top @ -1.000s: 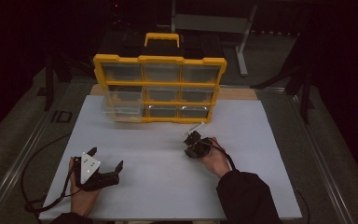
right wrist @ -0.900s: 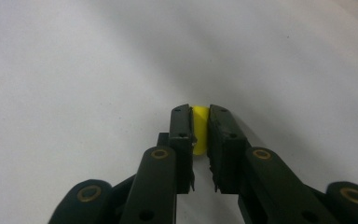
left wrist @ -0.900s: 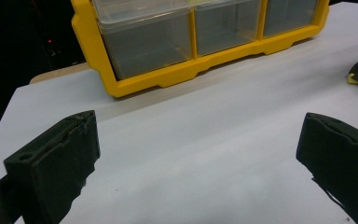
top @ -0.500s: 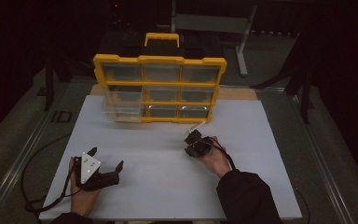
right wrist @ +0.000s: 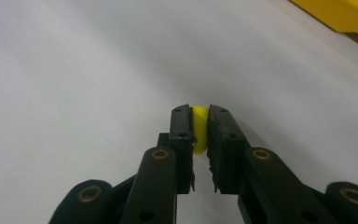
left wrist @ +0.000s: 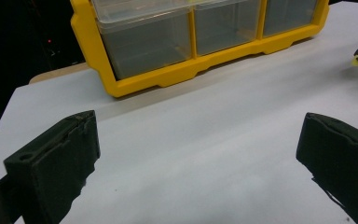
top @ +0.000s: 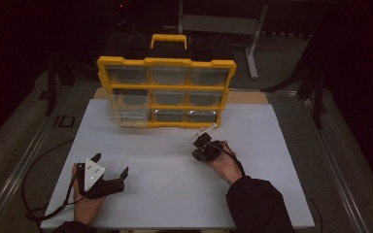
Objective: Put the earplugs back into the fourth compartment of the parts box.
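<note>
My right gripper [top: 198,151] is low over the white sheet, just in front of the yellow organizer [top: 166,62]. It is shut on a small yellow piece [right wrist: 199,135], which is pinched between the two black pads near their tips, with the sheet right under it. The same yellow piece [left wrist: 355,60] peeks out at the right edge of the left gripper view. My left gripper [top: 110,165] rests at the front left of the sheet, wide open, with only bare sheet between its pads [left wrist: 56,158].
The organizer has rows of clear drawers, and its lower left drawer [top: 125,115] sticks out a little. A white sheet [top: 175,194] covers the table. A cable [top: 39,160] loops off the left side. Metal rails run along both table sides.
</note>
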Tool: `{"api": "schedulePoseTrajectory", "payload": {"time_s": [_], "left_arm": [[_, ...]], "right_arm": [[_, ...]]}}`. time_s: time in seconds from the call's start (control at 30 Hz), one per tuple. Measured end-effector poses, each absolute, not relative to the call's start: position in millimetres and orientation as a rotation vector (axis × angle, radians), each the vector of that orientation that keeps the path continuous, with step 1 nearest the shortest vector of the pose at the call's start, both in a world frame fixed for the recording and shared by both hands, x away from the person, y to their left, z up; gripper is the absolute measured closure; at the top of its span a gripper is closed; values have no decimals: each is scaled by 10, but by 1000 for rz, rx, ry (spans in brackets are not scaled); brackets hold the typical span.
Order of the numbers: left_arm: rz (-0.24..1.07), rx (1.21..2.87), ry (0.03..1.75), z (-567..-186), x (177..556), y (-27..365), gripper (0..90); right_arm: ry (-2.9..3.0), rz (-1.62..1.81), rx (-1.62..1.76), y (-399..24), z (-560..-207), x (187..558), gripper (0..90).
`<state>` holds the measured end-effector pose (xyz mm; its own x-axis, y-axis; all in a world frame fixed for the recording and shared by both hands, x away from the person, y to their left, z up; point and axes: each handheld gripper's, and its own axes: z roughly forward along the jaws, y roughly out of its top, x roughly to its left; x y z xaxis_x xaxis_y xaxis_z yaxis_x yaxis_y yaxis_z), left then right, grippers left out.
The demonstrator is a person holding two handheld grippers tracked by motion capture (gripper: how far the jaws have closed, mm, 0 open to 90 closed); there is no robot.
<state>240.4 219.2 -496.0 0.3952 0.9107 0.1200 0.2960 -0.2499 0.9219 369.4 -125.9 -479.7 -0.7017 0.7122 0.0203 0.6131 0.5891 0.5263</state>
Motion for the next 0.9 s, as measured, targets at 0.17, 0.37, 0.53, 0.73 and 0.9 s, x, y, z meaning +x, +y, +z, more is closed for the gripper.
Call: {"api": "schedulePoseTrajectory", "payload": {"time_s": [0.17,0.37,0.53,0.73,0.9], "left_arm": [[866,1762,1056,-4960,2403,2192,0],[866,1762,1057,-4961,2403,2191,0],[866,1763,1057,-4961,2404,2191,0],[866,1762,1056,-4961,2403,2191,0],[867,1763,1055,-4960,2403,2192,0]], "right_arm": [[2618,780,1102,-1267,-4762,3687,802],[2608,800,1092,-1259,-4699,3672,802],[2606,815,1088,-1247,-4664,3664,802],[2598,833,1085,-1226,-4600,3659,802],[2595,858,1079,-1211,-4519,3666,802]]}}
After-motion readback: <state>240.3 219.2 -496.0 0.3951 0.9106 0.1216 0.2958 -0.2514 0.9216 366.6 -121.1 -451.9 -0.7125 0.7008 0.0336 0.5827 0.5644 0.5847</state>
